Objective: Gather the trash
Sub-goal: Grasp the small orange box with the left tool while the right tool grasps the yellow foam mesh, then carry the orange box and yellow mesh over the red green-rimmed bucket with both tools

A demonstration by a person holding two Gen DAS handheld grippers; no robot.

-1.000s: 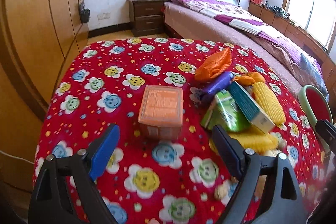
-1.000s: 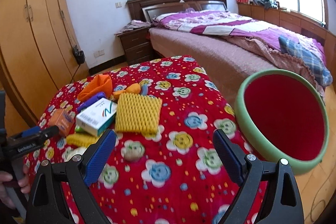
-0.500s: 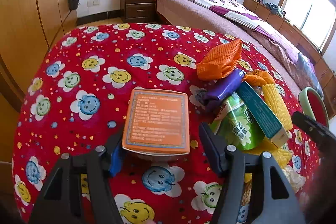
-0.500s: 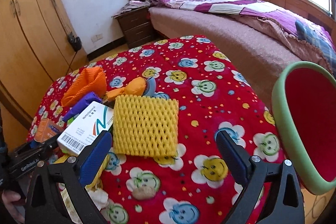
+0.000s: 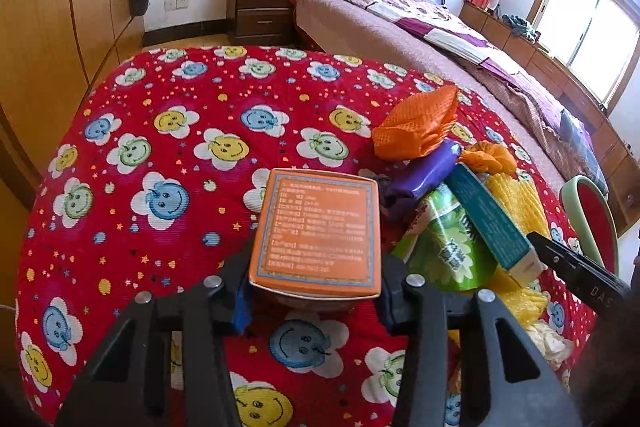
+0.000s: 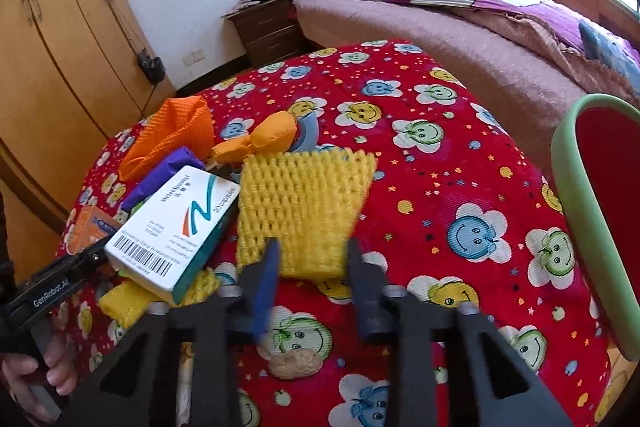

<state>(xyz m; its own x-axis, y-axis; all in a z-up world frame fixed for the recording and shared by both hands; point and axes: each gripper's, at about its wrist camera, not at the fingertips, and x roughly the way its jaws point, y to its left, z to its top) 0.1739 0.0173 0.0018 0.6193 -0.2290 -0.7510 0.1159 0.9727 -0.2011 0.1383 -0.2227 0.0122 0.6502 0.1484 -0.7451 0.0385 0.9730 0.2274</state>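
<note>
An orange box (image 5: 320, 227) lies on the red smiley tablecloth (image 5: 160, 147). My left gripper (image 5: 316, 279) straddles it. Its jaws are closing and both pads sit against the box's sides. To the right is a pile of trash: an orange mesh bag (image 5: 416, 127), a purple wrapper (image 5: 424, 171), a green packet (image 5: 448, 247) and a white-and-teal medicine box (image 6: 176, 227). My right gripper (image 6: 312, 251) is over the near edge of a yellow foam net (image 6: 304, 195). Its blurred fingers are drawn in with the net's edge between them.
A green-rimmed red bin (image 6: 560, 187) stands beyond the table's right edge. A peanut shell (image 6: 294, 363) lies near the right gripper. A hand (image 6: 24, 379) holds the left gripper's handle. A bed (image 6: 440, 19), a nightstand (image 5: 260, 11) and wardrobes (image 5: 60, 47) surround the table.
Both grippers moved forward and down. The left jaws narrowed from wide open onto the orange box. The right jaws went from wide open to drawn in on the yellow net.
</note>
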